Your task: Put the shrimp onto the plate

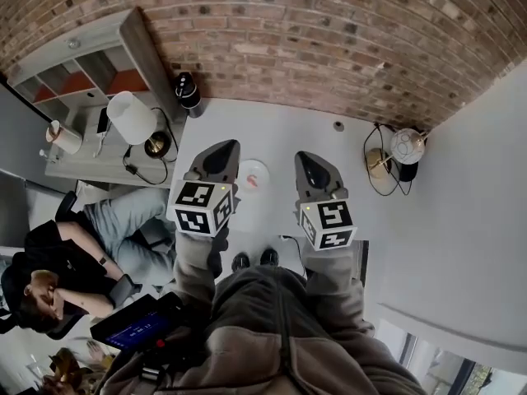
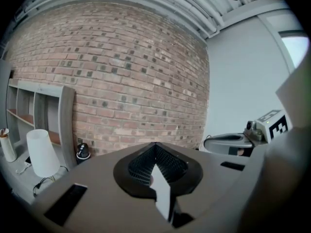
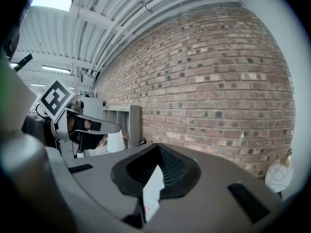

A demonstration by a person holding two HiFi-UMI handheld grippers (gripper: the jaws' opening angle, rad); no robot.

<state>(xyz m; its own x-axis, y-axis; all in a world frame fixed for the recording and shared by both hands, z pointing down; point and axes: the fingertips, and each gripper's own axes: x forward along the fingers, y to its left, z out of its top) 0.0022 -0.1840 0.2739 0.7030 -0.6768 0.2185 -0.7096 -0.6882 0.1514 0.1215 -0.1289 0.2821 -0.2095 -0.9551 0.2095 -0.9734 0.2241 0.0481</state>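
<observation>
Overhead, we held the left tongs (image 1: 224, 148) and right tongs (image 1: 306, 158) closed and empty over the white tabletop (image 1: 276, 130). Between them sat the plate (image 1: 262, 168), with the shrimp (image 1: 252, 181) on it. Behind ran a brick wall (image 1: 288, 39), a shelf (image 1: 90, 64) and white lamp (image 1: 130, 118) leftward, a globe lamp (image 1: 407, 146) rightward.

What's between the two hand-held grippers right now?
In the head view, a white plate sits between the left hand-held gripper and the right hand-held gripper, a small pink piece, likely the shrimp, on it.
</observation>
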